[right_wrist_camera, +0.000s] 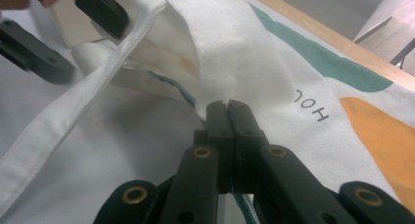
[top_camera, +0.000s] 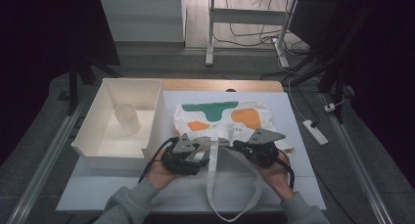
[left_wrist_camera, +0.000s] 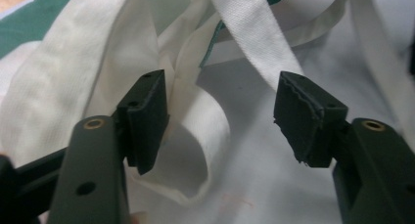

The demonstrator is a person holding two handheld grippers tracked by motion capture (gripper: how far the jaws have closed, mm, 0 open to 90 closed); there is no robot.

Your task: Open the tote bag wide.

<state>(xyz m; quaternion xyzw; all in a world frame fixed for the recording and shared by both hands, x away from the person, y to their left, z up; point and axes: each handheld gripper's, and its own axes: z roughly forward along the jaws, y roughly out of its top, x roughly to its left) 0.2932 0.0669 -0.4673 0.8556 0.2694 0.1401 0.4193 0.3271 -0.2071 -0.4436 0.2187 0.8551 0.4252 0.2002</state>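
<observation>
The high view looks forward and down over the table (top_camera: 293, 116); both gripper views sit close behind their fingers, sharing the tote bag (top_camera: 225, 119).

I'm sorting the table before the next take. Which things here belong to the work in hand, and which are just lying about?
In the job:
- tote bag, its rim pinched in the shut right gripper
- bag strap, looped between the open jaws of the left gripper

Lying about:
- white bin
- paper cup standing in the bin
- power strip on the floor
</observation>
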